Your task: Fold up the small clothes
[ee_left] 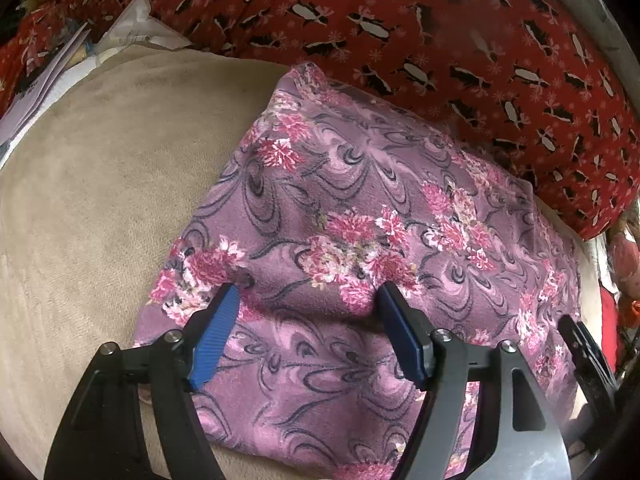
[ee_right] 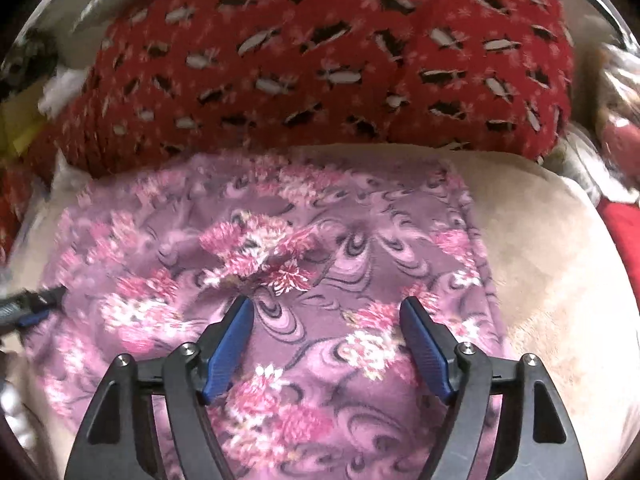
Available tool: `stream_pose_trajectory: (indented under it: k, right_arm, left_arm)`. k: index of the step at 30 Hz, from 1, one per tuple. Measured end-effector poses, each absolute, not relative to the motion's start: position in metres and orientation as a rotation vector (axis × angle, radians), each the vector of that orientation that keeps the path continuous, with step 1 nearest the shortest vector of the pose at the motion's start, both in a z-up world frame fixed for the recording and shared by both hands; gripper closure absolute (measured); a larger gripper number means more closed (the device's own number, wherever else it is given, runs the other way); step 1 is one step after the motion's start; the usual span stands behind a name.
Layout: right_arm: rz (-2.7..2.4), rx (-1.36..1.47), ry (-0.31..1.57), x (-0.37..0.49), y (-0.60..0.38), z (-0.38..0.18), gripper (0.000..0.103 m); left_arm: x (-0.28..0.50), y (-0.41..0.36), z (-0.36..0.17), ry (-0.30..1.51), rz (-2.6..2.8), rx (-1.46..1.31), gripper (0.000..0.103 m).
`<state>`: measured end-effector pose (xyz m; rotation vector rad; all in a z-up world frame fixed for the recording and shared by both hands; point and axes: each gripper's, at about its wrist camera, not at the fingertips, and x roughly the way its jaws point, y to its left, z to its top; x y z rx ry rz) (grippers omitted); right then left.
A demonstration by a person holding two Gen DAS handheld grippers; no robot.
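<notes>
A purple fleece garment with pink flowers point(ee_left: 360, 208) lies folded flat on a beige plush surface point(ee_left: 100, 200). My left gripper point(ee_left: 308, 290) stands open over the garment's near part, its blue pads point(ee_left: 216, 332) apart with a low ridge of cloth between the tips. The right gripper's black finger point(ee_left: 584, 352) shows at the right edge. In the right wrist view the same garment point(ee_right: 360, 248) spreads below my right gripper point(ee_right: 326, 302), which is open just above the cloth and holds nothing. The left gripper point(ee_right: 36, 304) pokes in at the left edge.
A red fabric with a black-and-white print point(ee_left: 440, 40) is bunched along the far side, touching the garment's back edge. Papers and a clear plastic bag point(ee_left: 132, 32) lie at the far left. Red and pink items point(ee_right: 620, 208) sit at the right, beyond the beige surface point(ee_right: 560, 260).
</notes>
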<state>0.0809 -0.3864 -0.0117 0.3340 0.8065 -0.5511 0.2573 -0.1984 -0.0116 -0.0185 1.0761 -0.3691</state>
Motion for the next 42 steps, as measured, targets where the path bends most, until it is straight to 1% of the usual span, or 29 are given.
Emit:
stream_pose_trajectory:
  k: [3,6,9,12,15,19,24,25,26,27,28,29,30,32,33,35,36,38,40,42]
  right_arm:
    - [-0.553,0.307,0.861,0.075,-0.390,-0.025,0.025]
    - [-0.540,0.279,0.853,0.070,-0.389,-0.021,0.025]
    - [-0.540,0.347,0.799,0.069,-0.401,-0.007,0.025]
    - [-0.561,0.422,0.758,0.074,-0.430,0.005,0.025]
    - [-0.593,0.525,0.729,0.073,-0.470,0.007,0.025]
    - [-0.660,0.632,0.721,0.066,-0.512,-0.003,0.025]
    - [-0.675,0.789,0.723,0.063,-0.548,-0.024,0.023]
    - [-0.671,0.789,0.730,0.067,-0.550,-0.026,0.023]
    - [-0.662,0.776,0.734,0.070,-0.550,-0.026,0.024]
    - [-0.643,0.758,0.736,0.074,-0.549,-0.025,0.032]
    - [-0.607,0.740,0.738,0.079,-0.548,-0.023,0.040]
    - [-0.568,0.730,0.749,0.085,-0.549,-0.024,0.064]
    - [-0.541,0.718,0.773,0.091,-0.547,-0.025,0.084]
    - [-0.533,0.659,0.815,0.100,-0.542,-0.024,0.089]
    - [-0.520,0.635,0.811,0.101,-0.540,-0.020,0.094]
    - [-0.508,0.624,0.725,0.093,-0.538,-0.006,0.095]
    - [-0.504,0.642,0.673,0.086,-0.539,0.000,0.098]
    - [-0.528,0.699,0.595,0.072,-0.548,0.003,0.099]
    - [-0.550,0.740,0.651,0.075,-0.559,-0.013,0.099]
    - [-0.549,0.762,0.778,0.083,-0.562,-0.035,0.098]
  left_arm:
    - [0.257,-0.199,-0.012,1.076,-0.366,-0.017,0.031]
    - [0.257,-0.196,-0.010,1.079,-0.365,-0.024,0.031]
    - [0.260,-0.187,-0.002,1.087,-0.388,-0.094,0.032]
    - [0.270,-0.174,0.016,1.055,-0.424,-0.162,0.032]
    - [0.302,-0.162,0.030,1.045,-0.437,-0.200,0.032]
    - [0.360,-0.178,0.029,1.116,-0.523,-0.131,0.032]
    - [0.396,-0.203,-0.010,1.287,-0.608,-0.033,0.032]
    - [0.398,-0.204,-0.015,1.305,-0.608,-0.042,0.035]
    - [0.400,-0.205,-0.015,1.302,-0.616,-0.069,0.042]
    - [0.400,-0.206,-0.013,1.294,-0.629,-0.084,0.067]
    - [0.400,-0.209,-0.009,1.287,-0.643,-0.088,0.084]
    - [0.399,-0.212,-0.005,1.274,-0.639,-0.079,0.086]
    - [0.397,-0.215,0.001,1.248,-0.627,-0.060,0.090]
    - [0.395,-0.221,0.009,1.207,-0.615,-0.006,0.092]
    - [0.395,-0.223,0.014,1.190,-0.616,0.004,0.093]
    - [0.392,-0.223,0.025,1.143,-0.634,-0.010,0.093]
    - [0.392,-0.222,0.028,1.124,-0.641,-0.024,0.093]
    - [0.398,-0.222,0.028,1.092,-0.622,-0.046,0.094]
    - [0.406,-0.228,0.011,1.122,-0.540,-0.004,0.093]
    - [0.413,-0.234,-0.010,1.183,-0.468,0.048,0.093]
